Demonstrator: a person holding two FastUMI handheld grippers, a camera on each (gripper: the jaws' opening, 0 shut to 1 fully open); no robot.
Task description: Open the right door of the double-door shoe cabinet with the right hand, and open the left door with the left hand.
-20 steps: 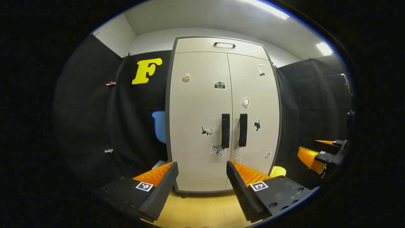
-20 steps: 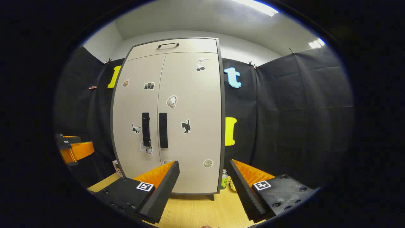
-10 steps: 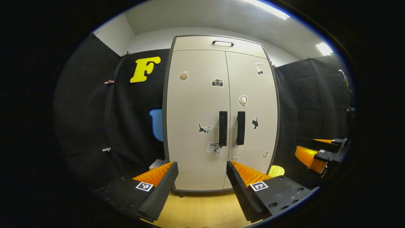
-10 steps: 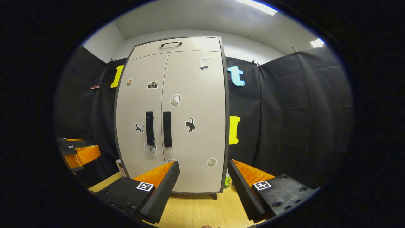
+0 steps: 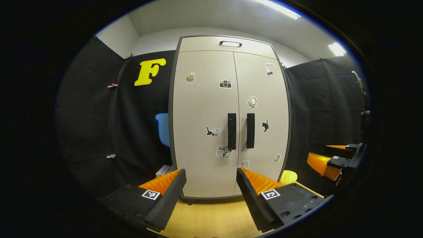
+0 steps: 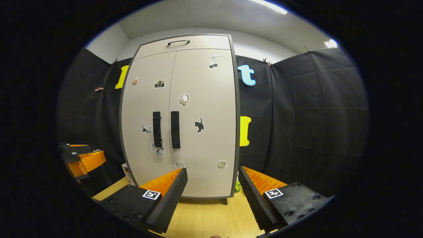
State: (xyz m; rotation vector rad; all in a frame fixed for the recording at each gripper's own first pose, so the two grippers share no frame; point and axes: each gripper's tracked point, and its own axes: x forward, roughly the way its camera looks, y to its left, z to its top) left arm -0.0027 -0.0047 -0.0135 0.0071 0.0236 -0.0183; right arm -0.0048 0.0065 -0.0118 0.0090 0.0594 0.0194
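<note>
A tall beige shoe cabinet (image 5: 205,99) (image 6: 205,99) with stickers stands ahead, both doors closed. Its left door handle (image 5: 232,131) (image 6: 157,129) and right door handle (image 5: 250,131) (image 6: 175,129) are black vertical bars at the middle seam. My left gripper (image 5: 211,180) is open, low in front of the cabinet, well short of the handles. My right gripper (image 6: 213,178) is open too, low and in front of the right door's lower edge. The right gripper (image 5: 333,162) also appears at the right of the left gripper view, and the left gripper (image 6: 79,155) at the left of the right gripper view.
The cabinet stands on a light wooden floor (image 5: 211,218) (image 6: 205,218). Black cloth walls close in on both sides. A yellow object (image 5: 288,177) lies by the cabinet's right foot, a small green bottle (image 6: 237,186) beside it, and flat items (image 5: 163,171) at its left foot.
Both views have tilted slightly upward and come a little nearer, so the cabinet sits a bit higher and larger. The doors stay closed and both grippers stay open.
</note>
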